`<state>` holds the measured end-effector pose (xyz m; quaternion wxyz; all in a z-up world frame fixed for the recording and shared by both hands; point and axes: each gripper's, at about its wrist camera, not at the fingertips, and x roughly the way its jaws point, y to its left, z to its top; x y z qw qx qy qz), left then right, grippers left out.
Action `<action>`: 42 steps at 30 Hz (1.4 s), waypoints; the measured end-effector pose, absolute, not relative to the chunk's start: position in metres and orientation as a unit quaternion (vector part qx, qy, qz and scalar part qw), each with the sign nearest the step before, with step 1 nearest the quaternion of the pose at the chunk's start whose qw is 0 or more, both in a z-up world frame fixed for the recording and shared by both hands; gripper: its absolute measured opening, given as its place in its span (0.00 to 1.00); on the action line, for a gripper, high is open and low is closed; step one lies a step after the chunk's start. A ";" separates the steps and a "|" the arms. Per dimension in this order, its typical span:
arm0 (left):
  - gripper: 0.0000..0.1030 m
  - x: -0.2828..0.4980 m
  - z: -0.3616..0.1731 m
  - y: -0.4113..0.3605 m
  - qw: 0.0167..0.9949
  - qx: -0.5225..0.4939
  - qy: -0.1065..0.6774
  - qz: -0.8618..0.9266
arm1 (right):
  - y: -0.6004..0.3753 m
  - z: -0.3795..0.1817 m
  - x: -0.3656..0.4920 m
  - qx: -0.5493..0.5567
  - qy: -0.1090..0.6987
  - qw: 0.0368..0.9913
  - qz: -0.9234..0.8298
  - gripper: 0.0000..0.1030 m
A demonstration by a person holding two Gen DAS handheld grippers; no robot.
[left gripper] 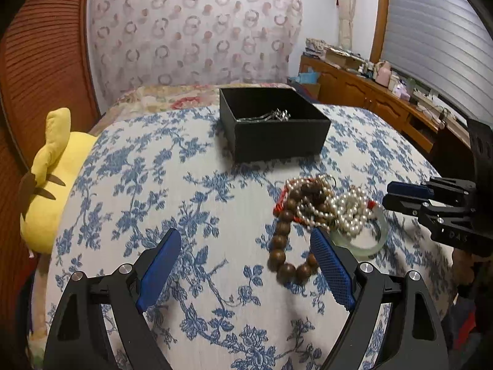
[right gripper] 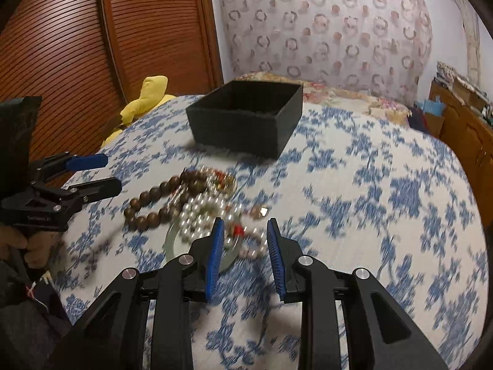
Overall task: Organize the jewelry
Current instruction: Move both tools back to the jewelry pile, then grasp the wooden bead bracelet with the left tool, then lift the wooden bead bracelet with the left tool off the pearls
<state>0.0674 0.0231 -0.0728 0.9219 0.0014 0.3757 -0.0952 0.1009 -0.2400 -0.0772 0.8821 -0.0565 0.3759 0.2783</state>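
Note:
A black open box (left gripper: 274,123) stands on the blue-flowered bedspread with a silver chain (left gripper: 277,114) inside; it also shows in the right wrist view (right gripper: 246,117). In front of it lies a jewelry pile: brown wooden beads (left gripper: 283,240) (right gripper: 148,206), white pearls (left gripper: 351,212) (right gripper: 200,215), a pale green bangle (left gripper: 374,240) (right gripper: 172,240) and a red cord (left gripper: 280,203). My left gripper (left gripper: 246,262) is open, empty, left of the pile. My right gripper (right gripper: 243,231) is open, just above the pile's near edge; it also shows in the left wrist view (left gripper: 391,194).
A yellow plush toy (left gripper: 52,178) lies at the bed's left edge by a wooden slatted door (right gripper: 77,46). A wooden dresser (left gripper: 369,95) with clutter stands to the right. A patterned curtain (left gripper: 191,30) hangs behind the bed.

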 end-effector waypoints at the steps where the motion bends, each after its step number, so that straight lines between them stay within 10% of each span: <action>1: 0.78 0.068 -0.074 0.022 0.920 0.002 0.378 -0.100 | -0.241 -0.079 0.098 -0.055 0.378 0.881 0.278 0.30; 11: 0.35 0.090 -0.087 0.002 0.898 0.015 0.415 -0.144 | -0.239 -0.084 0.084 -0.055 0.378 0.880 0.281 0.30; 21: 0.32 0.109 -0.094 -0.011 0.890 0.048 0.430 -0.142 | -0.232 -0.082 0.078 -0.060 0.374 0.875 0.301 0.30; 24: 0.12 0.109 -0.095 -0.010 0.893 0.057 0.425 -0.137 | -0.227 -0.082 0.079 -0.065 0.375 0.873 0.306 0.30; 42: 0.12 0.071 -0.037 0.020 0.931 -0.001 0.343 -0.127 | -0.192 -0.087 0.080 -0.110 0.388 0.850 0.338 0.30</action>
